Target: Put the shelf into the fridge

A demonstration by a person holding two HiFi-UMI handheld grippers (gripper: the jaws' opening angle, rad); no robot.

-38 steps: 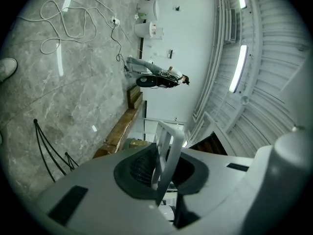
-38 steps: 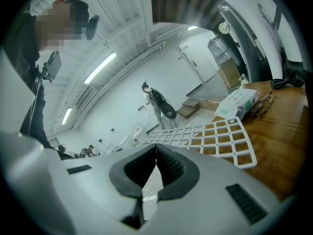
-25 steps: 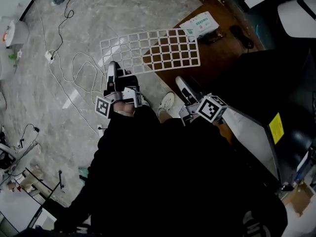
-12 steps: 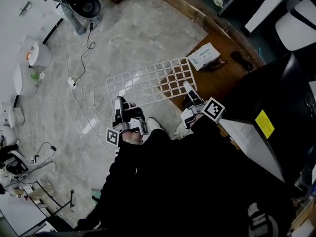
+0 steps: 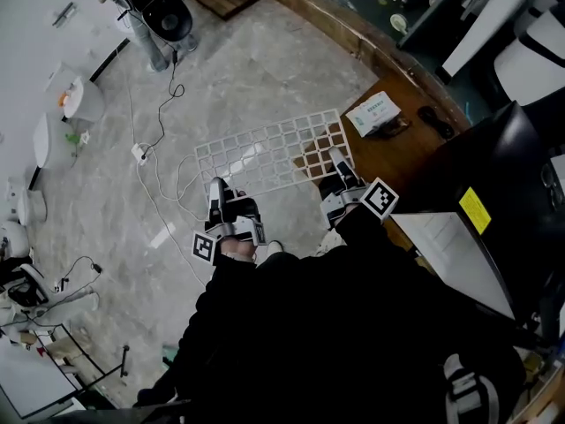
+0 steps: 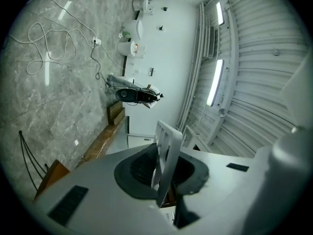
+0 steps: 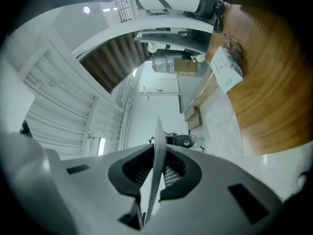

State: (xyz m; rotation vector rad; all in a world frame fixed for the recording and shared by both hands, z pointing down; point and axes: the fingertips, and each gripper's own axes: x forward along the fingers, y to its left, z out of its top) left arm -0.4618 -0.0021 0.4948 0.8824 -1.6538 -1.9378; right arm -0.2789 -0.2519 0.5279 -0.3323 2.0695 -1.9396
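Observation:
The white grid shelf (image 5: pixel 265 153) hangs flat above the marble floor, in front of the person's body. My left gripper (image 5: pixel 216 189) is shut on its near left edge, and the left gripper view shows the shelf (image 6: pixel 166 148) edge-on between the dark pads. My right gripper (image 5: pixel 335 159) sits at the near right corner with its jaws closing. In the right gripper view the thin shelf edge (image 7: pixel 157 146) stands pinched between the pads (image 7: pixel 172 173).
A brown wooden platform (image 5: pixel 402 153) lies at the right with a white box (image 5: pixel 375 113) and a dark object on it. A big dark cabinet with a yellow sticker (image 5: pixel 472 210) stands at the far right. Cables (image 5: pixel 154 162) trail over the floor at the left.
The right gripper, which was apart from the shelf, has come up to its near right corner and closed on it. The left gripper has kept its hold.

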